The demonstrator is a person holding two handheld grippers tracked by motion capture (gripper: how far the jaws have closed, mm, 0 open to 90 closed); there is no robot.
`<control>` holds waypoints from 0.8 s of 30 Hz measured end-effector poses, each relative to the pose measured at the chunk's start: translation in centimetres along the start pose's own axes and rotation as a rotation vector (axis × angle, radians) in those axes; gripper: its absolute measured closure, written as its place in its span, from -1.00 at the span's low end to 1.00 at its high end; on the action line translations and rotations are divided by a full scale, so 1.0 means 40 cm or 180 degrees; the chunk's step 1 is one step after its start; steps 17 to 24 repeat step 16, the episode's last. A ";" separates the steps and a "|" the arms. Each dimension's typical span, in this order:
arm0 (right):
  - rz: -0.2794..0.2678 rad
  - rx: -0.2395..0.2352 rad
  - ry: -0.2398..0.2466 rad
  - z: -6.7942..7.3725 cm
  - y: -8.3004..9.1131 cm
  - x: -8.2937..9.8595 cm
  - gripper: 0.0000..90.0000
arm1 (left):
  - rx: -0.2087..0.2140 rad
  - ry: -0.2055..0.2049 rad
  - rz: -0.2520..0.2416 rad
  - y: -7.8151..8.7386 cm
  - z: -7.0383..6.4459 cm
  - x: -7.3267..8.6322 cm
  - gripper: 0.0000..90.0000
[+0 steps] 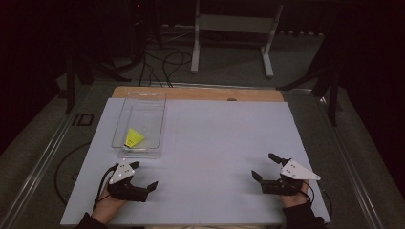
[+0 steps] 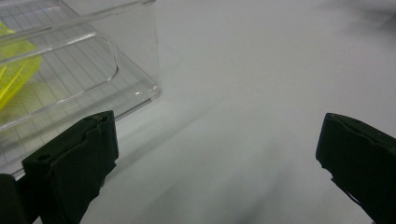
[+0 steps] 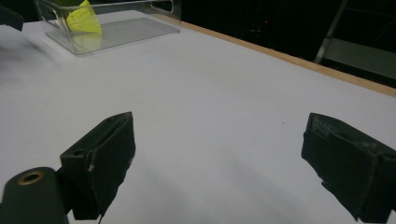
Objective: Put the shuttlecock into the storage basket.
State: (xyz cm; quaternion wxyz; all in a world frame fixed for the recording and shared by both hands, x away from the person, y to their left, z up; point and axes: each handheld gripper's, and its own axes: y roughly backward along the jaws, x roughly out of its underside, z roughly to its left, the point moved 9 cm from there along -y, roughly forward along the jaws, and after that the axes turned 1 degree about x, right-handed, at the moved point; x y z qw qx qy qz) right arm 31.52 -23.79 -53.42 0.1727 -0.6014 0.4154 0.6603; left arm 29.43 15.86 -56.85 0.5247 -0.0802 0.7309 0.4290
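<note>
A clear plastic box (image 1: 140, 124) stands on the left half of the white table top (image 1: 210, 143). Inside it lies a yellow shuttlecock (image 1: 134, 138) near the box's near end. My left gripper (image 1: 143, 175) rests low on the table just in front of that box, open, nothing between its jaws. In the left gripper view the box's corner (image 2: 140, 88) is close at upper left and the yellow shuttlecock (image 2: 16, 74) shows through the wall. My right gripper (image 1: 265, 167) rests at the near right of the table, open and empty. From the right gripper view the box (image 3: 112, 25) and shuttlecock (image 3: 85, 21) are far off.
A wooden strip (image 1: 198, 93) runs along the table's far edge. Beyond it stand a white metal frame (image 1: 234, 33) and cables on the dark floor (image 1: 162, 67). A hand holds each gripper at the near edge.
</note>
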 end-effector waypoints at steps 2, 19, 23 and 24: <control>-0.0004 -0.0003 -0.0010 0.000 0.000 0.000 -0.78 | -0.0006 -0.0003 0.0028 -0.001 0.000 0.005 -1.00; 0.0026 -0.0002 -0.0034 -0.002 -0.004 0.006 -0.78 | 0.0034 0.0018 -0.0020 0.002 -0.002 0.003 -1.00; 0.0026 -0.0002 -0.0034 -0.002 -0.004 0.006 -0.78 | 0.0034 0.0018 -0.0020 0.002 -0.002 0.003 -1.00; 0.0026 -0.0002 -0.0034 -0.002 -0.004 0.006 -0.78 | 0.0034 0.0018 -0.0020 0.002 -0.002 0.003 -1.00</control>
